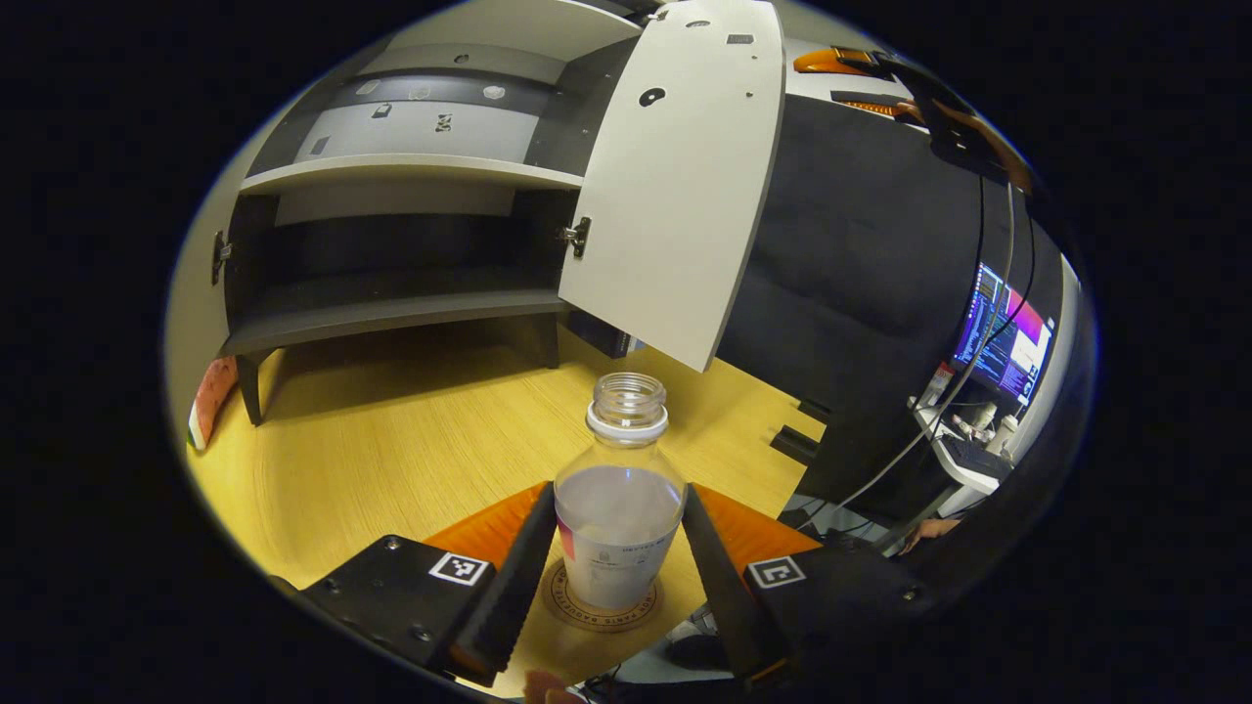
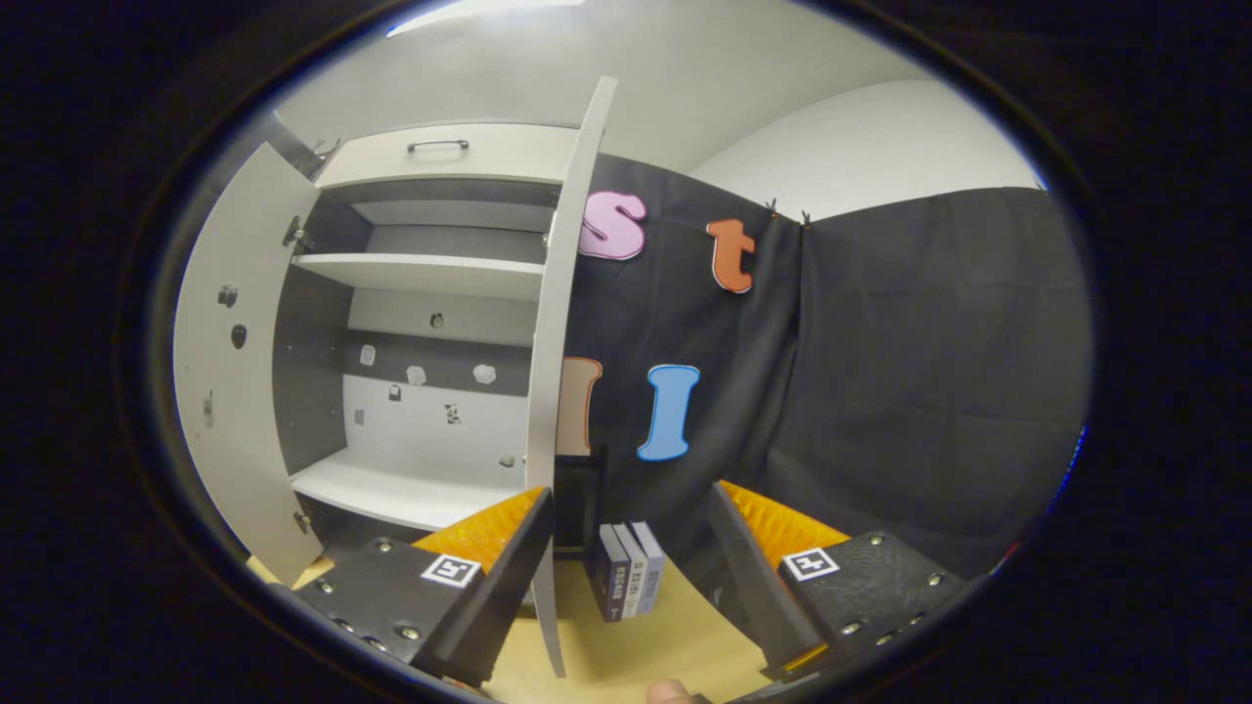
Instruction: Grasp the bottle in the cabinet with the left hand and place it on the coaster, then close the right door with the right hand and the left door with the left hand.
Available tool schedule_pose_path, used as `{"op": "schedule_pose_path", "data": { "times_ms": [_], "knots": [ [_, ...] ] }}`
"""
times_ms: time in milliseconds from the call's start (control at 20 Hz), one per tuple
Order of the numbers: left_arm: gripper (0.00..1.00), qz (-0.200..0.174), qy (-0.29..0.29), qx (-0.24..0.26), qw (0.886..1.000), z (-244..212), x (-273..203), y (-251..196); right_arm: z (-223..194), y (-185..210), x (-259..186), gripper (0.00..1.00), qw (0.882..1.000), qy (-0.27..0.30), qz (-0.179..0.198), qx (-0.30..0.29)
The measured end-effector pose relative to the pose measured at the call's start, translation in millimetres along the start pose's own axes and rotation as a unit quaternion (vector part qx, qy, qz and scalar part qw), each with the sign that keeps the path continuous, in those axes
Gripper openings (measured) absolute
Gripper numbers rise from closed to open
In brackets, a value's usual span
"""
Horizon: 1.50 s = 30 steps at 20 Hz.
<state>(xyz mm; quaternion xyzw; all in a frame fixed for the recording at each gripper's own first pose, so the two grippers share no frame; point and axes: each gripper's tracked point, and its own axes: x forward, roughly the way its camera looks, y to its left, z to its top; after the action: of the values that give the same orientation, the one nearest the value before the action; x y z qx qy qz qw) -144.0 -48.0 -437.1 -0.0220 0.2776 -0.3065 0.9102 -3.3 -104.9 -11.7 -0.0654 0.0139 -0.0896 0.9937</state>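
Observation:
A clear, capless plastic bottle [image 1: 619,508] stands upright on a round cork coaster [image 1: 597,614] on the wooden table. My left gripper [image 1: 616,499] holds it at the body, one finger pressed on each side. Behind it the cabinet [image 1: 391,244] stands with both doors swung out; the right door [image 1: 675,186] hangs over the table. In the right gripper view that right door [image 2: 548,391] shows edge-on just past my left finger, and the left door [image 2: 230,372] is open wide. My right gripper [image 2: 631,504] is open and holds nothing. It also shows far off at the upper right [image 1: 841,61].
The cabinet shelves [image 2: 421,274] are bare. Three small books [image 2: 626,579] stand on the table [image 1: 391,440] beside the right door. A desk with a lit monitor [image 1: 1003,342] and cables lies off the table's right edge.

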Motion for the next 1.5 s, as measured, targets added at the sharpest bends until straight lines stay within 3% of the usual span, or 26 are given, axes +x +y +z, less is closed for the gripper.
{"op": "schedule_pose_path", "data": {
  "times_ms": [100,200,250,300,400,700,1000,1350,1500],
  "knots": [
    [0.82,0.002,0.007,0.004,1.000,0.1,-1.2,-1.8,-1.1,0.8,0.1,1.00,1.000,0.000,0.001,0.000],
    [0.82,0.001,0.006,0.009,1.000,4.3,-3.6,-4.9,-0.9,0.2,1.7,0.94,1.000,-0.001,0.002,-0.001],
    [0.84,0.002,0.007,0.010,1.000,6.6,-4.4,-5.2,-1.5,0.8,3.0,0.94,1.000,-0.001,0.002,-0.001],
    [0.94,0.004,0.004,0.012,1.000,9.9,-5.4,-6.2,-2.3,0.8,3.0,0.97,1.000,-0.001,0.002,-0.001],
    [0.95,0.004,-0.003,0.014,1.000,17.0,-7.2,-7.7,-4.3,-1.1,2.5,0.94,1.000,-0.001,0.002,0.001],
    [0.95,0.016,-0.024,0.020,0.999,47.9,-17.1,-9.7,-7.1,-3.5,1.9,0.96,1.000,-0.001,0.000,0.008],
    [0.94,0.043,-0.085,0.030,0.995,116.6,-30.2,-6.9,-12.3,-2.6,4.8,0.97,1.000,0.001,0.001,0.013],
    [0.94,0.102,-0.141,0.069,0.982,202.6,-51.1,10.9,-11.7,1.3,10.9,0.94,1.000,-0.003,0.008,0.021],
    [0.94,0.119,-0.165,0.068,0.977,235.5,-61.6,12.3,-12.8,-0.1,11.4,0.97,1.000,-0.002,0.012,0.028]
  ]
}}
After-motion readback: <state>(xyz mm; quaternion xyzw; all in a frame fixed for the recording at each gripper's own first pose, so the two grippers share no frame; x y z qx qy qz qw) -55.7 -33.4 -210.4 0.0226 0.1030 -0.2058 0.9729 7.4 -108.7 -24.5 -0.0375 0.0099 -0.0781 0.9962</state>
